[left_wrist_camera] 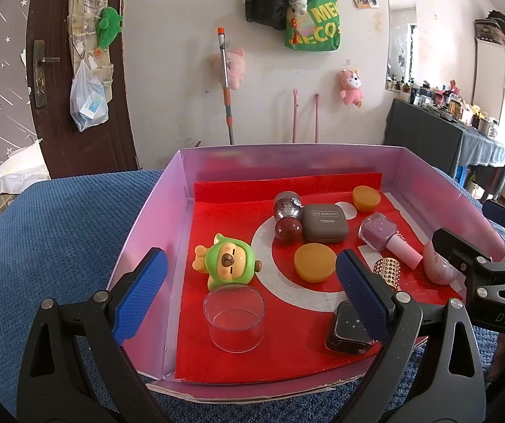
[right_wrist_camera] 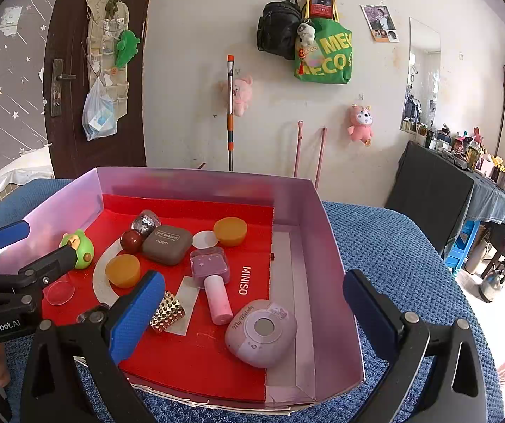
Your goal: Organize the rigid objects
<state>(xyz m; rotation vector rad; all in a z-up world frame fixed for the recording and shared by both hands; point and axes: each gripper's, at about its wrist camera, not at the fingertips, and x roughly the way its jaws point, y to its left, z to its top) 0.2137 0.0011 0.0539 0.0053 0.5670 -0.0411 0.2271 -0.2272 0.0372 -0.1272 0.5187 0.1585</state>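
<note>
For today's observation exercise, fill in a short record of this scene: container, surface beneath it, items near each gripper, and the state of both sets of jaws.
container: pink box with a red liner
surface: blue textured cloth
near left gripper: clear plastic cup, green figurine, dark square bottle
near right gripper: pink My Melody case, studded gold cylinder, purple nail polish bottle
centre: brown eye shadow compact, two orange discs
jaws: both open, holding nothing

Green tote bag [left_wrist_camera: 314, 24], mop [right_wrist_camera: 230, 112]
</note>
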